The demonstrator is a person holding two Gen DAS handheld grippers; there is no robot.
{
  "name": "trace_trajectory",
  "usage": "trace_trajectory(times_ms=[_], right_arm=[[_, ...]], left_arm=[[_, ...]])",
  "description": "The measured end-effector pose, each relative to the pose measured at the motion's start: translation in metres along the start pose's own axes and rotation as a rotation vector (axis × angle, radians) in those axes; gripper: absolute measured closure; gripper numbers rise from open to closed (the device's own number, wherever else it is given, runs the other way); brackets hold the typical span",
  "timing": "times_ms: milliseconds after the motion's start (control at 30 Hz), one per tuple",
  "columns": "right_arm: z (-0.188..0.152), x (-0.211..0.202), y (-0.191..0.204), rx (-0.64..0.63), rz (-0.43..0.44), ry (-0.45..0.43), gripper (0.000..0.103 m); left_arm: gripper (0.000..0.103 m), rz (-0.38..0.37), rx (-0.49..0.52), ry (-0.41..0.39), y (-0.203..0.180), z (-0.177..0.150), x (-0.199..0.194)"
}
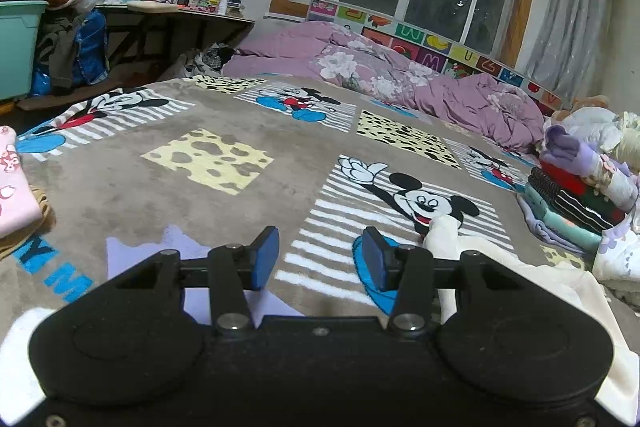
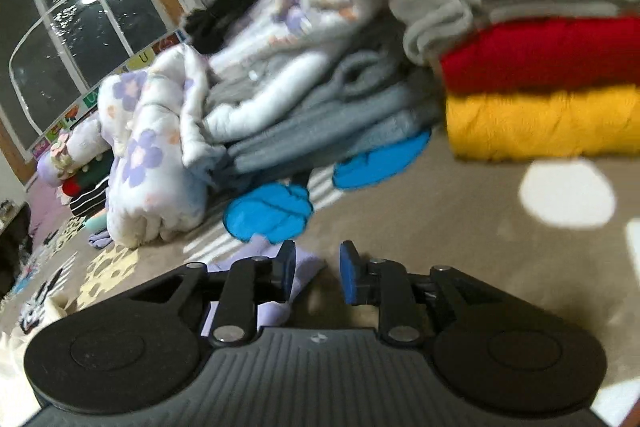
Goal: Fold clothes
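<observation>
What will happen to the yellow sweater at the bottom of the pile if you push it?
The yellow sweater looks thick and knitted, so it would probably squash and bunch up rather than slide. A red sweater and more folded clothes sit on top, so a push could well make the pile lean or topple. It lies on a fuzzy blanket, which likely grips it.

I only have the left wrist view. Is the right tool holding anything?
Observer: No. The right tool is open, with nothing between its pads.
Operator: What lies near it?
Observer: A lilac cloth lies on the blanket, partly under the finger on the left of that view.
Operator: And ahead of it?
Observer: A folded yellow knit with a red knit stacked on top.
</observation>
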State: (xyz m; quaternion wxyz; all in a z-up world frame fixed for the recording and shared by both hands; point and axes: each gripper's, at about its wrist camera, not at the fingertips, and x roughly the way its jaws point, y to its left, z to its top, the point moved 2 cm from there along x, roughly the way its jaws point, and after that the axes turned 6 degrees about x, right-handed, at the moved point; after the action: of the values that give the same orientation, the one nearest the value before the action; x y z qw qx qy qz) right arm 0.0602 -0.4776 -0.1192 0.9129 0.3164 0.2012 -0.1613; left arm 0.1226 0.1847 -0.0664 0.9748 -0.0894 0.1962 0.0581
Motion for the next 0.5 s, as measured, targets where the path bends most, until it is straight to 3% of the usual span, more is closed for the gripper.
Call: trace_trajectory(times_ms=[167,300,400,433,500], right_arm=[[-0.025,-0.005,0.05,-0.105,0.223,0.101,0.076],[-0.061,0.002,0.087,-0.175,0.417,0.274,0.076],[-0.082,0.017,0.087,-0.28,0.289,0.324,0.082],[-0.08,0.019,0.079,-0.237,0.27,0.313,0.101],[-0.069,0.016,0.059,-0.097,0.251,0.283,0.1]], left_arm=[[0.058,-0.012,0.011,0.002,-0.007,-0.001,0.001],[0.058,-0.017,0.01,0.003,-0.007,-0.001,0.001],[0.058,-0.02,-0.001,0.002,-0.003,0.0,0.0],[0.058,-0.018,-0.006,0.002,0.0,0.0,-0.001],[0.057,-0.012,-0.017,0.001,0.006,0.001,-0.002]])
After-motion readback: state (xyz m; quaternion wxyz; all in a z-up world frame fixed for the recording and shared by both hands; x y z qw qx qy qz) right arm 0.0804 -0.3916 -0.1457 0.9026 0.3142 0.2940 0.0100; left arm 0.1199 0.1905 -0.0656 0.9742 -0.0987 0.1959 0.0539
